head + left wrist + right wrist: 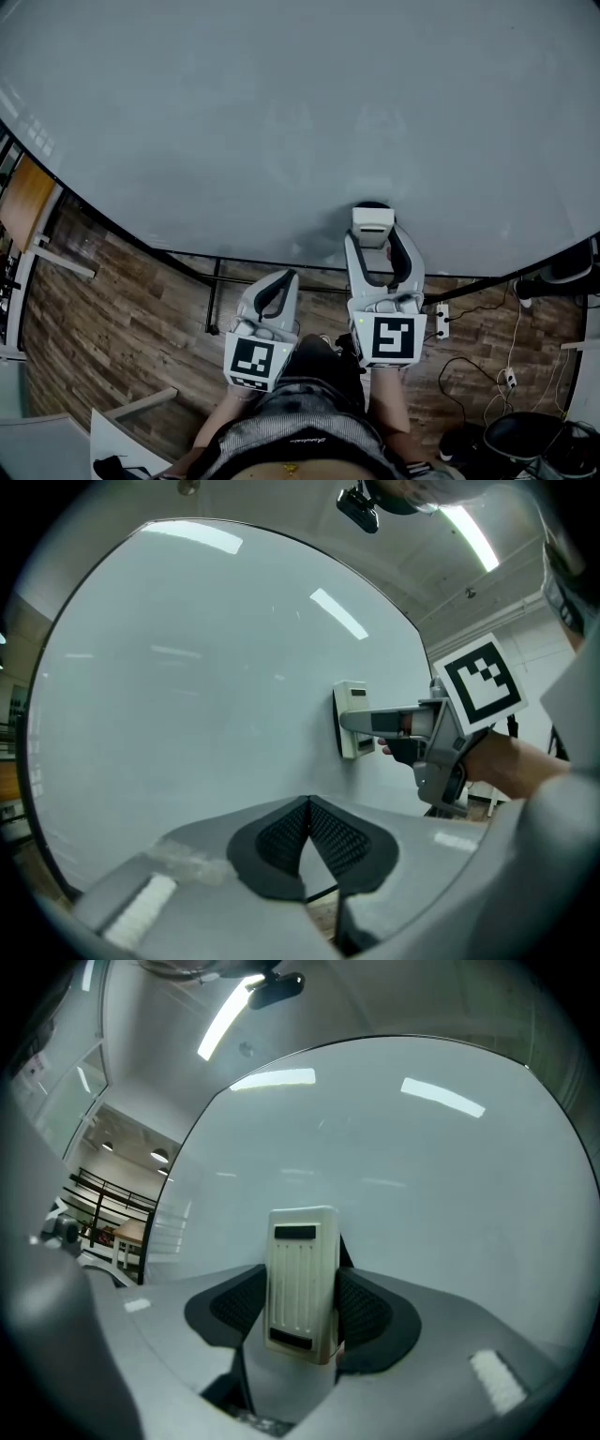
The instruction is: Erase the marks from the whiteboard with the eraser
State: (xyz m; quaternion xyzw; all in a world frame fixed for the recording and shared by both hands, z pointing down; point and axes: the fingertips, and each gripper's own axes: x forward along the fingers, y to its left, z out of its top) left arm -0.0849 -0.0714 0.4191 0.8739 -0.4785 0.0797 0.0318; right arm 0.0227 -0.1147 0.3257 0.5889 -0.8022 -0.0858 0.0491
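A large whiteboard (281,112) fills the head view; its surface looks clean, with no marks that I can make out. My right gripper (373,246) is shut on a cream ribbed eraser (302,1279), which is pressed flat against the whiteboard (422,1176) near its lower edge. From the left gripper view the eraser (352,720) shows side-on against the whiteboard (187,705), held by the right gripper (370,723). My left gripper (275,291) hangs lower, off the board, with its jaws shut together and nothing between them.
The board stands on a black frame (217,291) over a wood-pattern floor (122,309). Cables and a power strip (441,321) lie on the floor at right, near a dark bin (520,441). A wooden table (23,202) is at far left.
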